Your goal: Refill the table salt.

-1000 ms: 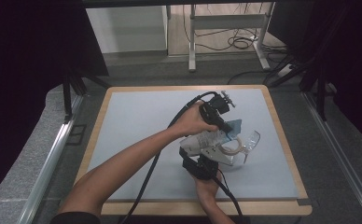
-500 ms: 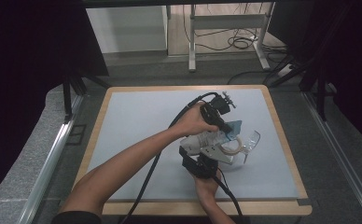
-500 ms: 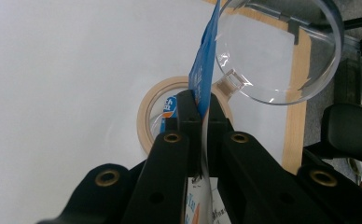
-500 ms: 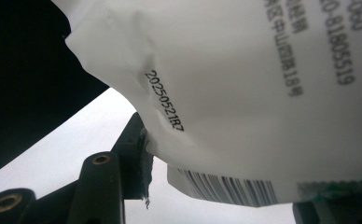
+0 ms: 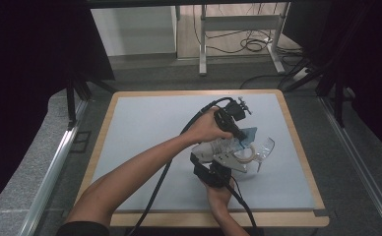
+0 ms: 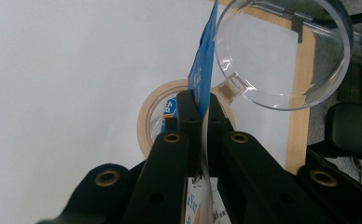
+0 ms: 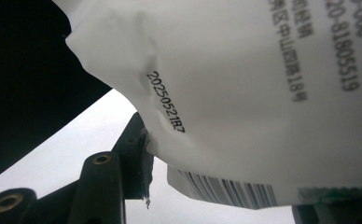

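— Where are they with that packet?

— Mid-job, I'd say. The left gripper (image 5: 239, 133) is clenched on the blue top edge of the white packet (image 5: 218, 147), the jaws pinched tight on the sheet (from that gripper's own camera the blue edge (image 6: 204, 70) stands straight up between them). The right gripper (image 5: 217, 169) has the lower end: its jaws stand partway apart around the white body, and the one pad in sight presses on it by the printed date (image 7: 166, 101).

— So it's off the table?

— Lifted, yes, held between the two grippers over the right half of the blue-grey mat (image 5: 144, 128). Just beyond it sits a clear measuring cup (image 5: 264, 147), upright, and a roll of tape (image 5: 243, 156) lies flat on the mat under the packet.

— Opened yet?

— I can't tell; I see no tear and nothing in the cup. My guess is both grips are done, and the opening and pouring are left.
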A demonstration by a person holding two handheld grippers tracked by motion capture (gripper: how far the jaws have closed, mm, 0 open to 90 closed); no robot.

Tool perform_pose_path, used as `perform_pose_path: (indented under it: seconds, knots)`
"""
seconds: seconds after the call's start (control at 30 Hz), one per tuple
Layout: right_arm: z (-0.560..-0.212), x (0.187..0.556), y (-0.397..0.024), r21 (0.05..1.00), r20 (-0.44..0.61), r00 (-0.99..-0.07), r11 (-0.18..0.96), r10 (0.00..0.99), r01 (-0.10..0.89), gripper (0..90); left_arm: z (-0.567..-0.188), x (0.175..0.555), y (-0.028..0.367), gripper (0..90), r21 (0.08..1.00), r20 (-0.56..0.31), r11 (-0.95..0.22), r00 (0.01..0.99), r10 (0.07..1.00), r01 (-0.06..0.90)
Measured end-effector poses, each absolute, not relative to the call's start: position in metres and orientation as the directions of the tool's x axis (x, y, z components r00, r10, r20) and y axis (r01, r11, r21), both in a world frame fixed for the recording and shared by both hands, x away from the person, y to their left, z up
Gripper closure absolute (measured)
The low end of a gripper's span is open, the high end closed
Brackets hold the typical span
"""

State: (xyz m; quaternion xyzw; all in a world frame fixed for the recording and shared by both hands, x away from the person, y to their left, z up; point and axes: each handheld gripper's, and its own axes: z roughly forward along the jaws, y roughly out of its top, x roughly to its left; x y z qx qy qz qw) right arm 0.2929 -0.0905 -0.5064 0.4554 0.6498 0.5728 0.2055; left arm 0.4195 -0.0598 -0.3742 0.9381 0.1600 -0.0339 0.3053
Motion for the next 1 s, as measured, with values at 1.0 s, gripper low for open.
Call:
perform_pose_path:
  seconds: [1.0]
  knots:
    - [-0.5044, 0.2948, -0.0887, 0.939, 0.232, -0.497, -0.059, 0.836, 0.338, 48.3, -0.3738, 0.4195, -0.0622, 90.0, 0.554, -0.154, -0.771, 0.948, 0.278, 0.316]
